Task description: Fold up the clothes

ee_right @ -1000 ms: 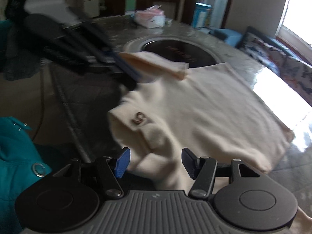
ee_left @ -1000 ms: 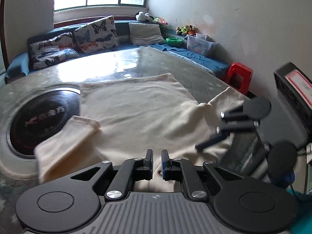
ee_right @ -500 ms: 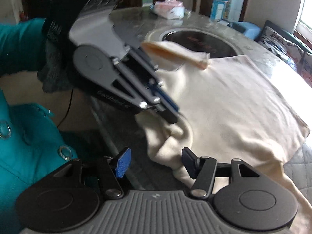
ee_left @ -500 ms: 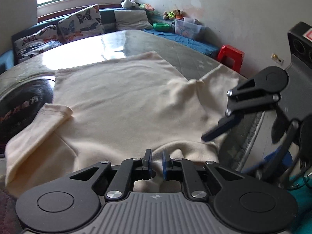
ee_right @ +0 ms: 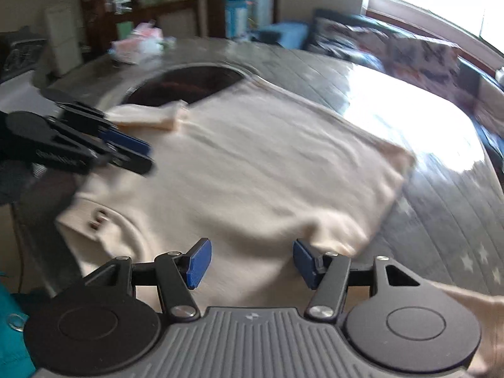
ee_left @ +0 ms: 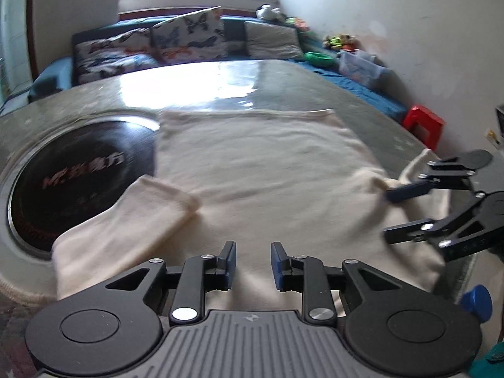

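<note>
Now both tools hover open over shirt (ee_left: pixel 267 170)

Cream shirt (ee_left: pixel 261 186): soft matt knit cloth, lightly rumpled, ribbed at the neck. Table (ee_left: pixel 195 88): hard glossy top, mirror-bright where the window strikes it. Inset round panel (ee_left: pixel 75 173): dark, glassy, with printed lettering. My left gripper (ee_left: pixel 252 264) and my right gripper (ee_right: pixel 249 263): matt black plastic, bright metal rivets, ribbed grey housing, blue rubbery-looking pads (ee_right: pixel 197 263). Cushions (ee_left: pixel 186 36): printed cloth.
</note>
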Motion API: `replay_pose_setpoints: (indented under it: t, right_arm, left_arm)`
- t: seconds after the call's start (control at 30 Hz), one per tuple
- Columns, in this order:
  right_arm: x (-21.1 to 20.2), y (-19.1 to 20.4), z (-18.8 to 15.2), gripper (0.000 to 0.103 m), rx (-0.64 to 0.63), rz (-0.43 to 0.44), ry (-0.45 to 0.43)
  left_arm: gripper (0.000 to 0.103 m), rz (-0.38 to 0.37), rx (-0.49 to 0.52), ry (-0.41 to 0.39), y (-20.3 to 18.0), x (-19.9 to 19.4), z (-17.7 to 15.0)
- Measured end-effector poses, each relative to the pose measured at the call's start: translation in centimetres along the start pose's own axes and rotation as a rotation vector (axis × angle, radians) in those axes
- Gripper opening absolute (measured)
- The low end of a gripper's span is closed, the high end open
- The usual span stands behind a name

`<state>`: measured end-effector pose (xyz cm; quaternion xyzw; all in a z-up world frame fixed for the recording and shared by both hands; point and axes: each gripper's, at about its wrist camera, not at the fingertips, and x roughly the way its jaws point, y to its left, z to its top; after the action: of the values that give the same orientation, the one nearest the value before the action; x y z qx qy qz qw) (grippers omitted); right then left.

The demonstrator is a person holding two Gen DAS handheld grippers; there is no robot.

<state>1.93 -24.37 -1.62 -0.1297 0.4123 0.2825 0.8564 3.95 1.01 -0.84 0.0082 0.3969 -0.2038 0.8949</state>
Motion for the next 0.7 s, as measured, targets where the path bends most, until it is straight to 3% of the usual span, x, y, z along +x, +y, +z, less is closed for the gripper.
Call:
replay_pose_setpoints:
  t: [0.23, 0.7]
  right_arm:
    - [-0.9, -1.8, 0.1, 0.060, 0.044, 0.007, -0.021]
    - [4.8, -9.9, 5.3, 0.060, 0.227, -0.135, -0.042]
  left_arm:
    - [0.035, 0.007, -0.051, -0.006, 1.6, -0.1, 0.3]
    - [0.035, 0.015, -0.092, -0.017, 2.8, 0.3, 0.4]
